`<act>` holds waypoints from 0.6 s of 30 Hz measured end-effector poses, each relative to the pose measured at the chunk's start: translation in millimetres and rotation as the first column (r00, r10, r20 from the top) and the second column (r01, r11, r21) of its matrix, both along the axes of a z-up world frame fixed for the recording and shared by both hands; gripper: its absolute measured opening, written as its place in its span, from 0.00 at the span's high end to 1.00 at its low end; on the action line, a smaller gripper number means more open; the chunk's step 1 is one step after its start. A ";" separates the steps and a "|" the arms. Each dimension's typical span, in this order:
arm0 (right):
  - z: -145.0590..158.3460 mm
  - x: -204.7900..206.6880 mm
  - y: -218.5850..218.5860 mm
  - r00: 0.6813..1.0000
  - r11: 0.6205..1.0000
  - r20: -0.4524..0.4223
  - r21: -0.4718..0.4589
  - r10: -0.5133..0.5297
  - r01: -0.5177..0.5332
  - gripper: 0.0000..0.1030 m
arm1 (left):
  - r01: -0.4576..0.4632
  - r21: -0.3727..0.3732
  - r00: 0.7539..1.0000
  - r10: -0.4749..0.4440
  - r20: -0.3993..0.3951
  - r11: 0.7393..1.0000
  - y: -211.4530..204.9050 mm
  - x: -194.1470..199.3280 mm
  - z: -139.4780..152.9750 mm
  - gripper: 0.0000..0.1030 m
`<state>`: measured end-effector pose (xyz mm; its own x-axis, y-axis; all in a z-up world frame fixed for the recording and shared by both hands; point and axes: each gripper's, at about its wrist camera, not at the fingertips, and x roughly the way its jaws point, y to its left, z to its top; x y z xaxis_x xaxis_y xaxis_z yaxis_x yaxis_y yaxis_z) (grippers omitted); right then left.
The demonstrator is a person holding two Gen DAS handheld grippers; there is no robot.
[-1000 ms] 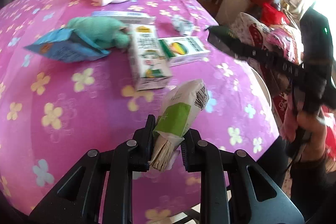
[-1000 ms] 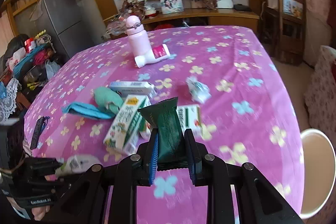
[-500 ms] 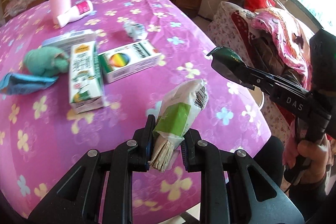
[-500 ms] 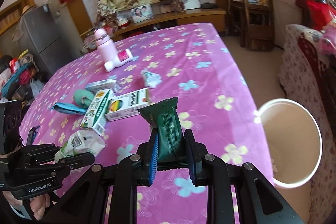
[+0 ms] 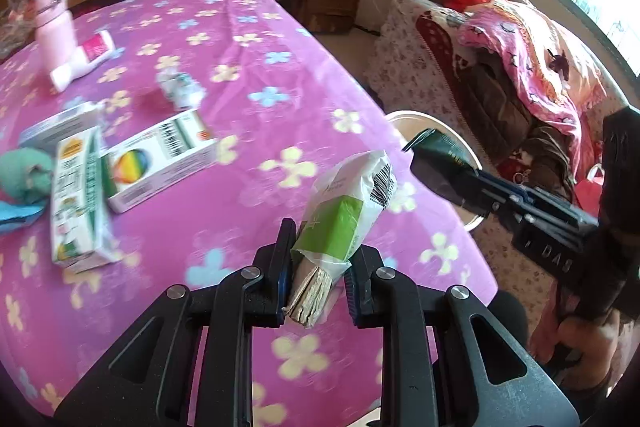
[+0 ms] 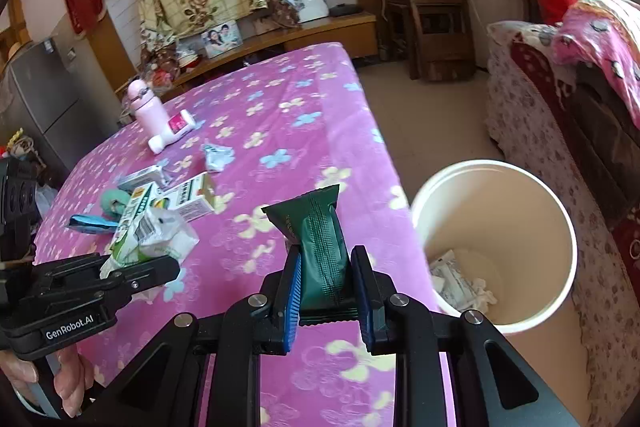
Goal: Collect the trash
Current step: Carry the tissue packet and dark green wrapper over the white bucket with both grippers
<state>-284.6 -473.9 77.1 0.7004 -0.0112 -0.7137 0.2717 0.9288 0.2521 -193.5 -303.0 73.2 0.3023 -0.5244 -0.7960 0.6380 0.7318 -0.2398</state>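
Note:
My left gripper (image 5: 318, 259) is shut on a white and green tissue pack (image 5: 344, 211), held above the table's right part. My right gripper (image 6: 326, 279) is shut on a dark green wrapper (image 6: 320, 243), near the table's right edge. The white trash bin (image 6: 556, 239) stands on the floor right of the table, with crumpled white trash (image 6: 460, 281) inside. It shows partly behind the right gripper in the left wrist view (image 5: 412, 119). On the pink flowered table (image 6: 304, 131) lie a milk carton (image 5: 76, 199), a rainbow box (image 5: 160, 159) and a crumpled wrapper (image 5: 178, 89).
A pink bottle (image 5: 54, 23), a white and pink tube (image 5: 82, 61), a teal cloth (image 5: 24, 173) and a blue packet (image 6: 92, 223) lie on the table's far and left parts. A sofa with a pink blanket (image 6: 600, 43) stands right of the bin. A wooden chair (image 6: 428, 7) stands behind.
Both grippers have swung to the right with their loads, toward the table's right edge. The bin has come into full view beside the right gripper.

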 end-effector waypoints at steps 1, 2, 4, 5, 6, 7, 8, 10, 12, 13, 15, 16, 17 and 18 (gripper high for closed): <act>-0.5 -1.8 -2.9 1.000 1.000 -0.001 0.000 -0.006 0.006 0.78 | 0.009 -0.002 1.000 -0.009 -0.005 1.000 -6.3 0.4 -0.3 0.81; -1.6 -4.2 -7.3 1.000 1.000 -0.004 -0.001 -0.016 0.016 0.78 | 0.017 -0.003 1.000 -0.017 -0.008 1.000 -13.4 0.1 -0.5 0.81; -3.9 -8.2 -14.0 0.999 1.000 -0.008 -0.002 -0.031 0.031 0.78 | 0.031 -0.005 0.999 -0.031 -0.009 0.999 -24.1 -0.5 -0.2 0.81; -4.8 -10.5 -17.2 0.999 0.999 -0.009 -0.002 -0.039 0.039 0.78 | 0.038 -0.006 0.999 -0.038 -0.011 0.999 -28.9 -0.6 -0.3 0.81; -6.2 -13.4 -21.6 0.999 0.999 -0.011 -0.002 -0.051 0.051 0.78 | 0.045 -0.007 0.999 -0.046 -0.015 0.999 -34.9 -0.8 -0.6 0.81; -7.3 -15.2 -25.5 0.998 0.998 -0.012 -0.002 -0.059 0.059 0.78 | 0.052 -0.009 0.998 -0.053 -0.021 0.999 -41.4 -1.1 -1.1 0.81; -8.6 -18.1 -30.9 0.997 0.997 -0.015 -0.001 -0.072 0.072 0.78 | 0.058 -0.012 0.998 -0.058 -0.027 0.998 -46.4 -1.0 -1.6 0.81; -10.5 -21.2 -38.2 0.996 0.996 -0.019 0.000 -0.089 0.089 0.78 | 0.071 -0.017 0.997 -0.071 -0.041 0.997 -58.8 -1.2 -3.1 0.81; -12.9 -25.8 -47.5 0.994 0.994 -0.023 0.004 -0.110 0.110 0.78 | 0.083 -0.020 0.995 -0.084 -0.053 0.996 -70.2 -1.4 -4.8 0.81; -14.0 -27.4 -51.5 0.993 0.993 -0.025 0.006 -0.119 0.119 0.78 | 0.091 -0.019 0.994 -0.092 -0.059 0.996 -76.8 -1.5 -5.7 0.81; -16.9 -31.4 -61.7 0.990 0.990 -0.028 0.012 -0.139 0.139 0.78 | 0.104 -0.017 0.992 -0.105 -0.065 0.994 -88.5 -2.0 -7.0 0.81; -18.1 -33.1 -66.2 0.989 0.989 -0.029 0.015 -0.148 0.149 0.78 | 0.109 -0.017 0.992 -0.110 -0.068 0.994 -94.6 -2.2 -7.4 0.81; -19.4 -34.9 -71.5 0.987 0.987 -0.030 0.017 -0.160 0.160 0.78 | 0.113 -0.019 0.991 -0.115 -0.071 0.993 -99.0 -1.6 -8.0 0.81; -20.2 -36.2 -74.9 0.985 0.985 -0.032 0.018 -0.169 0.169 0.78 | 0.118 -0.023 0.990 -0.119 -0.076 0.993 -104.7 -1.4 -8.2 0.81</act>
